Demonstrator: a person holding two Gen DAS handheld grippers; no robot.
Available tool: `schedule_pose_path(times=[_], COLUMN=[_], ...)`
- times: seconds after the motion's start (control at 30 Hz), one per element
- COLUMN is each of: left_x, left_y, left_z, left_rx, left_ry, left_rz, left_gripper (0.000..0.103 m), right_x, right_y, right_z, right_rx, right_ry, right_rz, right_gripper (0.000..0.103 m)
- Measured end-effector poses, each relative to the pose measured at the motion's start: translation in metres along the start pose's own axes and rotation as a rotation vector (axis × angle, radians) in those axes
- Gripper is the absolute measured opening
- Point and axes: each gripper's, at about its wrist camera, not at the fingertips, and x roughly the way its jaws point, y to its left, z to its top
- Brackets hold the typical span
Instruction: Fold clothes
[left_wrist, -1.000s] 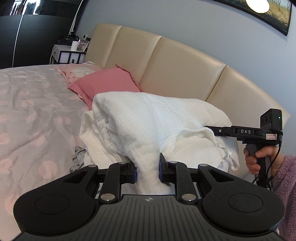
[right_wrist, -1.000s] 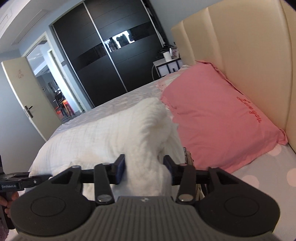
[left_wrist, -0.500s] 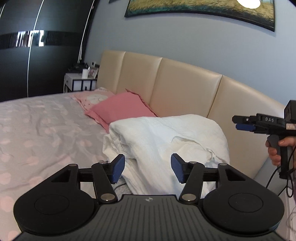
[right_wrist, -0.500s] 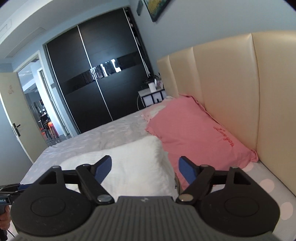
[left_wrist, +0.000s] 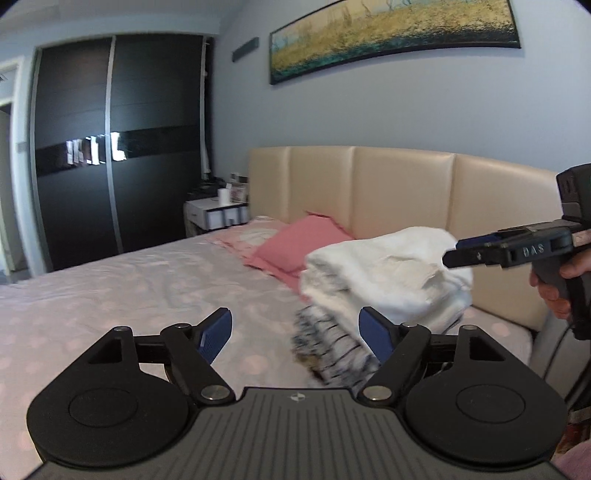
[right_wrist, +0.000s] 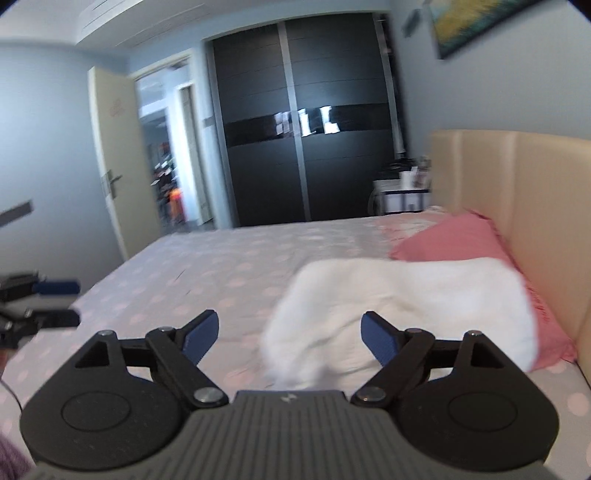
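Both pairs of blue-padded fingers, on my left gripper and my right gripper, are spreading wide with nothing between them. I judge the folded white textured cloth is stacked near the beige padded headboard to keep the grey dotted bed free for folding.

We saw pale blue walls, a black wardrobe, a beige headboard, a painting and an open door.
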Motion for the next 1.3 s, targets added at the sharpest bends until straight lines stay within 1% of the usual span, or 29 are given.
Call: schedule_pose_path(times=[0.1, 0.17, 0.27, 0.37, 0.43, 0.53, 0.6, 0.7, 0.77, 0.83, 0.93, 1.0, 1.17, 1.3], left_x=[-0.025, -0.042, -0.064, -0.081, -0.089, -0.097, -0.105, -0.103, -0.105, -0.102, -0.098, -0.094, -0.08, -0.067], left_y=[0.014, 0.024, 0.036, 0.048, 0.053, 0.06, 0.067, 0.075, 0.082, 0.085, 0.089, 0.092, 0.1, 0.103], left_z=[-0.011, -0.018, -0.031, -0.047, -0.061, -0.082, -0.103, -0.13, -0.153, -0.17, -0.194, -0.209, -0.24, -0.26], left_rx=[-0.015, -0.029, -0.038, -0.053, -0.083, -0.113, -0.143, -0.191, -0.226, -0.237, -0.267, -0.293, -0.312, -0.333], left_ry=[-0.002, -0.009, -0.033, -0.035, -0.03, -0.015, -0.006, 0.025, 0.045, 0.052, 0.076, 0.097, 0.186, 0.233], left_rz=[0.067, 0.115, 0.186, 0.247, 0.288, 0.326, 0.362, 0.406, 0.451, 0.491, 0.527, 0.542, 0.569, 0.586], left_gripper=[0.076, 0.077, 0.077, 0.08, 0.08, 0.081, 0.081, 0.081, 0.081, 0.081, 0.081, 0.081, 0.081, 0.081], right_x=[0.012, 0.014, 0.014, 0.014, 0.017, 0.022, 0.025, 0.031, 0.036, 0.045, 0.053, 0.057, 0.069, 0.085], right_y=[0.046, 0.073, 0.109, 0.144, 0.165, 0.2, 0.221, 0.254, 0.268, 0.28, 0.293, 0.297, 0.3, 0.299], right_z=[-0.011, -0.021, -0.038, -0.062, -0.081, -0.112, -0.131, -0.161, -0.178, -0.194, -0.213, -0.222, -0.239, -0.25], right_rx=[-0.049, -0.053, -0.03, -0.005, 0.011, 0.019, 0.023, 0.02, 0.015, 0.016, -0.013, -0.031, -0.055, -0.069], right_ry=[0.024, 0.029, 0.018, -0.001, 0.007, 0.012, 0.019, 0.025, 0.037, 0.057, 0.063, 0.051, 0.006, 0.005], right_rz=[0.066, 0.098, 0.118, 0.107, 0.09, 0.066, 0.056, 0.024, 0.005, 0.004, -0.021, -0.045, -0.096, -0.122], right_gripper=[0.087, 0.089, 0.09, 0.093, 0.093, 0.093, 0.093, 0.093, 0.093, 0.093, 0.093, 0.093, 0.095, 0.095])
